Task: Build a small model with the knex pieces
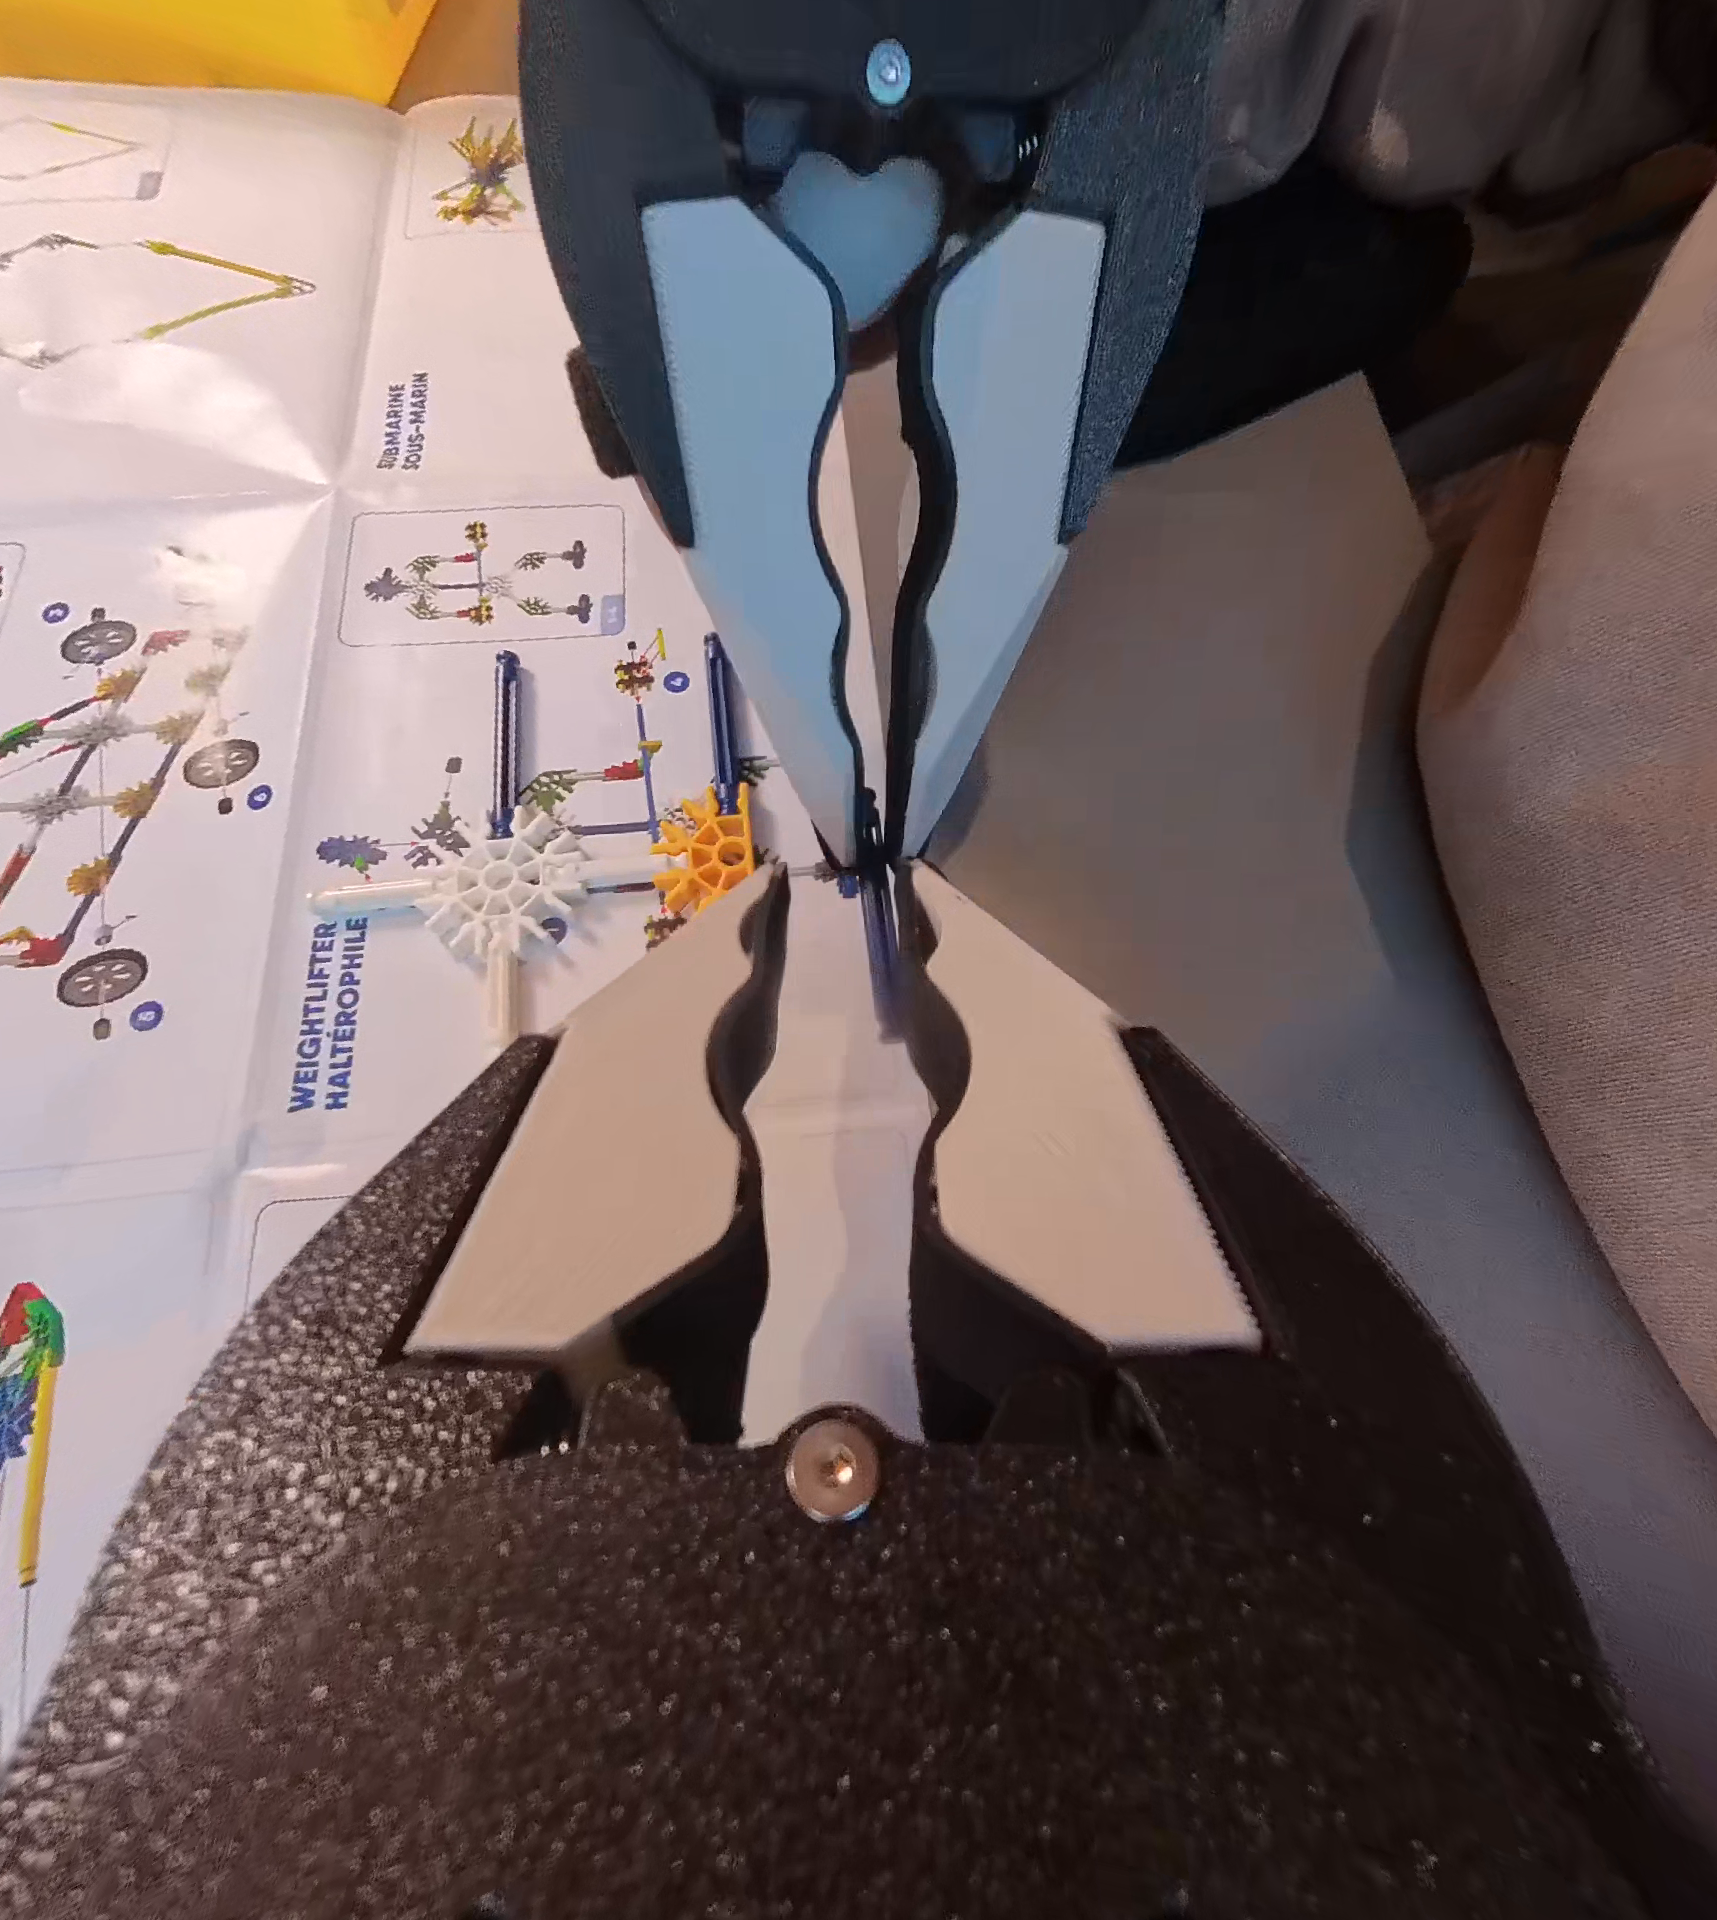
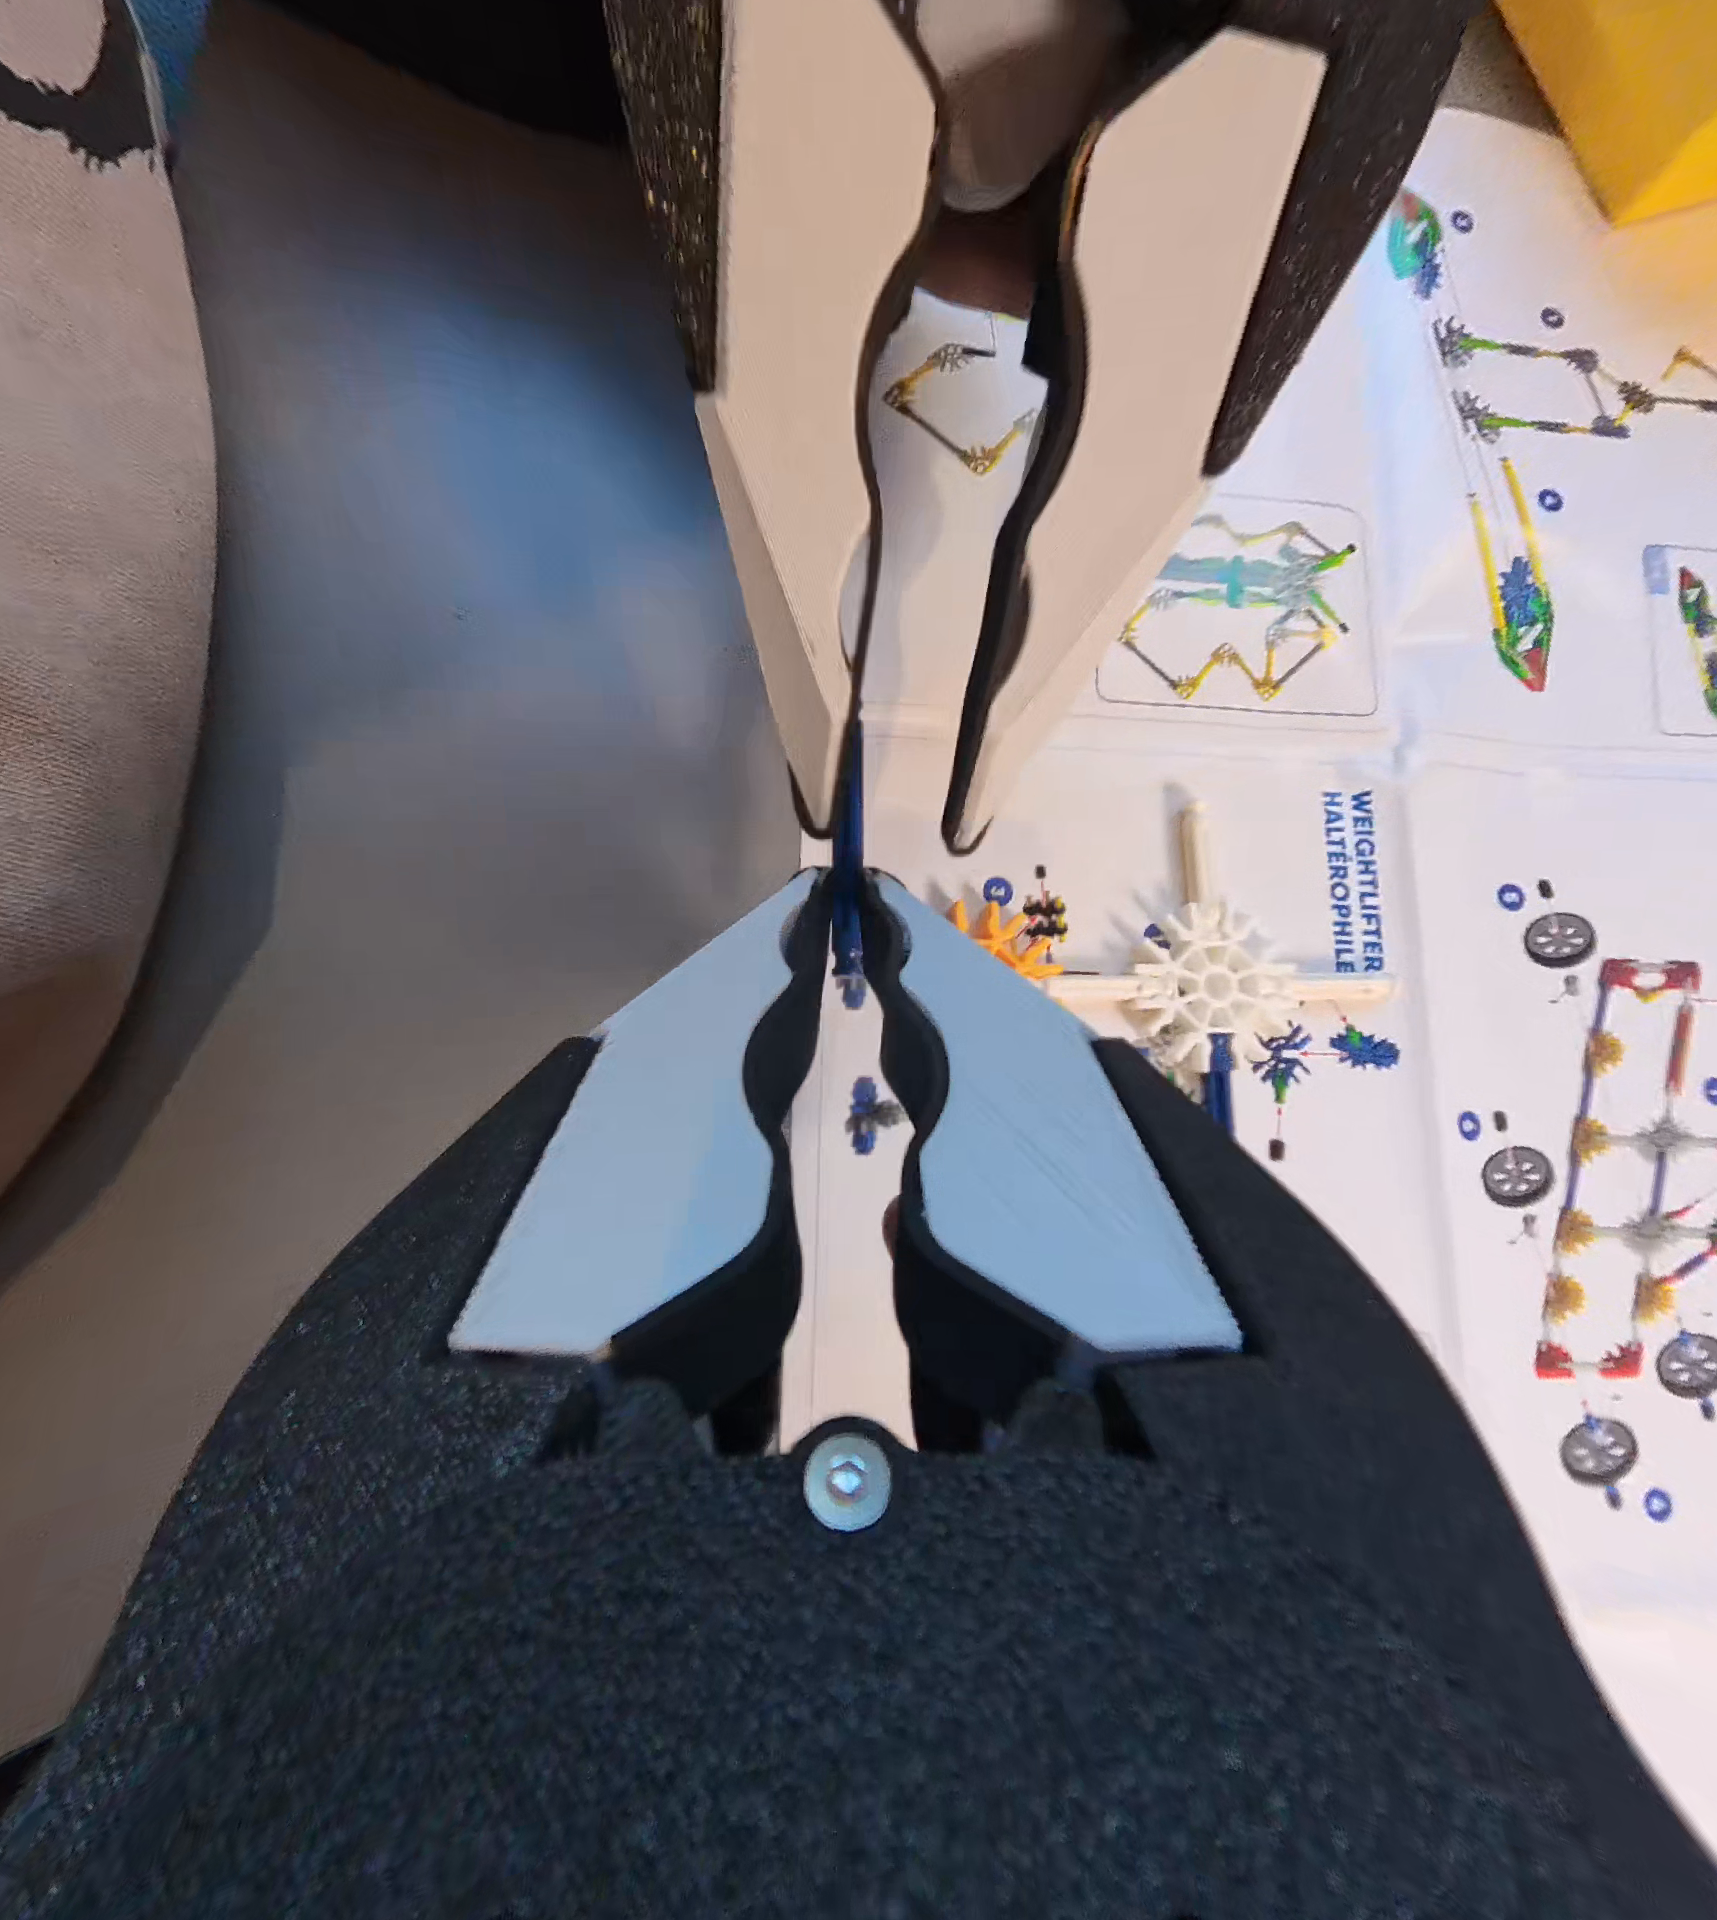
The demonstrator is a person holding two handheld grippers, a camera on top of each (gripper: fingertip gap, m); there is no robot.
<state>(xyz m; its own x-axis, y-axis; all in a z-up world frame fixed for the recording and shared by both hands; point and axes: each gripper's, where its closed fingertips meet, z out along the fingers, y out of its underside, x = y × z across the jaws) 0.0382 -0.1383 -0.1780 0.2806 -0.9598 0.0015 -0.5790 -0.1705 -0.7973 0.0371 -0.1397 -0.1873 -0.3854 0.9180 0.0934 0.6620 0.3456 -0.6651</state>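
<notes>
The right gripper point(image 2: 846, 883) pinches a thin blue rod point(image 2: 849, 831), its long axis running between both grippers above the instruction sheet point(image 1: 210, 468). The left gripper point(image 1: 838, 873), jaws parted, seems only to touch the rod's other end with one finger. A white connector point(image 1: 501, 883) lies nearby.

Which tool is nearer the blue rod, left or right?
Right. The right tool is shut on the blue rod; the left tool is open around it, rod beside one finger.

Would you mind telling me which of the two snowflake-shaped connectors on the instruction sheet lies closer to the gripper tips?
The orange connector, lying just beside the fingertips; the white connector, with white rods plugged in, sits farther out.
</notes>
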